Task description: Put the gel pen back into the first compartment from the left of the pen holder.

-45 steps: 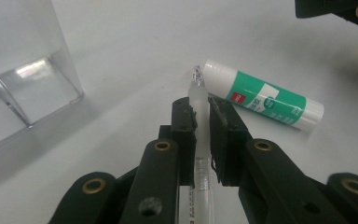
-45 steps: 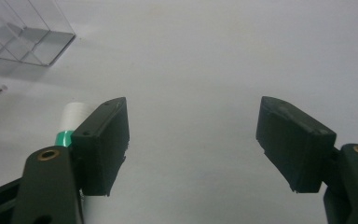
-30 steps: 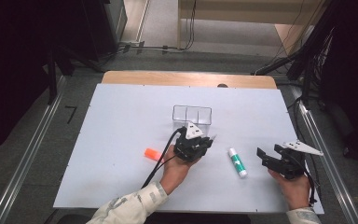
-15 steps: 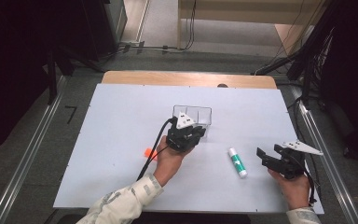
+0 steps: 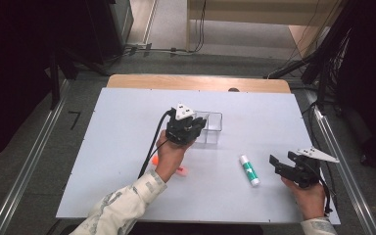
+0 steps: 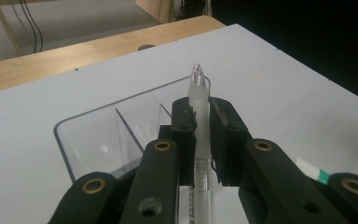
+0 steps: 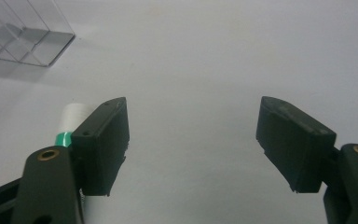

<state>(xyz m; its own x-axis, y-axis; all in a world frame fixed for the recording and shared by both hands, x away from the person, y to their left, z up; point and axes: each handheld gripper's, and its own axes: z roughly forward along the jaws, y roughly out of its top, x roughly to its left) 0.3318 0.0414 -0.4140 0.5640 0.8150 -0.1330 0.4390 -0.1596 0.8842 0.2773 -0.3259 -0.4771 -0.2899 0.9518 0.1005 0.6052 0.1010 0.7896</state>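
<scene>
My left gripper is shut on a clear frosted pen, whose tip sticks out past the jaws. It hovers at the left end of a clear plastic organiser box with several compartments. A white glue stick with a green band lies on the white table to the right of the box. My right gripper stands open just right of that glue stick, low over the table, with nothing between its jaws. The glue stick shows behind its left jaw.
A small orange item lies on the table beside the left forearm. The white table ends in a wooden strip at the far side. A black cable trails from the left gripper.
The left hand has carried the pen away from me and to the left, up to the box's left end. The right gripper has stayed put.
</scene>
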